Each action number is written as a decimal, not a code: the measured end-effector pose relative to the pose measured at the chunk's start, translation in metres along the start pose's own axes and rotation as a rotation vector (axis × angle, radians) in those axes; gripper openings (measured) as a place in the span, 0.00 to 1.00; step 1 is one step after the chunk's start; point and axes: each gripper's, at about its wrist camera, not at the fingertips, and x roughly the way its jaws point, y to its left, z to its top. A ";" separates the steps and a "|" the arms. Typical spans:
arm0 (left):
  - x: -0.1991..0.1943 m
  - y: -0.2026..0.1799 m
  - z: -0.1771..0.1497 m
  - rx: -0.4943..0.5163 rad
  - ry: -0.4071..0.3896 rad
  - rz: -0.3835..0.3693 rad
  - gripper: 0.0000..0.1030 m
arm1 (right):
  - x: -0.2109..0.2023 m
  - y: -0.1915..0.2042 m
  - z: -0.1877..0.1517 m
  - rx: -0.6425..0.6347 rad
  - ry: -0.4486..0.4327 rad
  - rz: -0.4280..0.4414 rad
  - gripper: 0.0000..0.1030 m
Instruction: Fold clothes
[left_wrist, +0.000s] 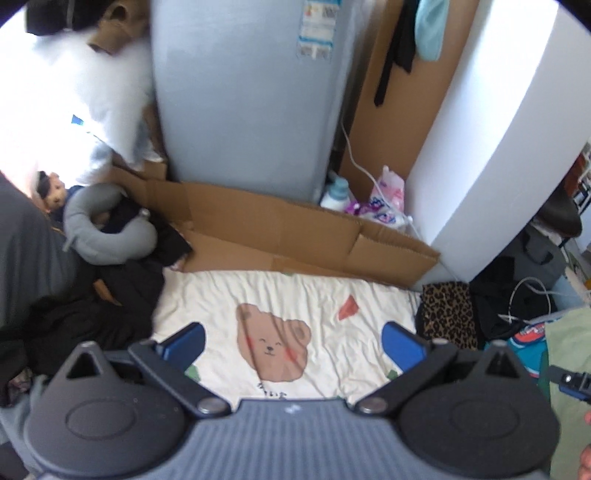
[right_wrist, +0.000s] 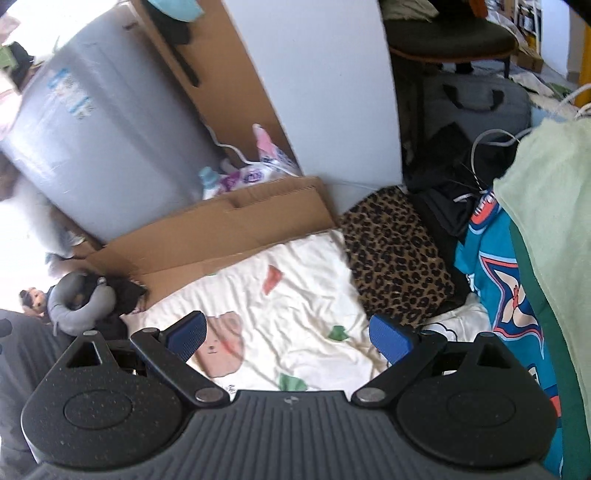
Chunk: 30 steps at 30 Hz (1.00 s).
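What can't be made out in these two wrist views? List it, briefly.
- Black clothes, left wrist view: a dark heap, garment types unreadable.
- Teal printed garment, right wrist view: partly covered by the pale green cloth.
- Bear sheet print text, left wrist view: cut off by the left gripper.

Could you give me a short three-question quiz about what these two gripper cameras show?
1. True or false: the left gripper is clamped on cloth.
2. Which lies right of the cream bear-print sheet? A) grey neck pillow B) leopard-print cloth
3. What flat brown thing lies behind the sheet?

Key: 1 false, both it and the right gripper are open and empty; 2 B; 3 cardboard.
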 end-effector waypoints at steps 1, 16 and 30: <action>-0.010 0.004 -0.002 -0.006 -0.009 0.001 1.00 | -0.006 0.007 -0.003 -0.014 -0.002 0.000 0.95; -0.101 0.041 -0.077 -0.055 -0.072 0.007 1.00 | -0.080 0.073 -0.072 -0.174 -0.035 0.038 0.95; -0.087 0.056 -0.171 -0.191 -0.106 0.061 1.00 | -0.085 0.092 -0.129 -0.248 -0.044 0.001 0.95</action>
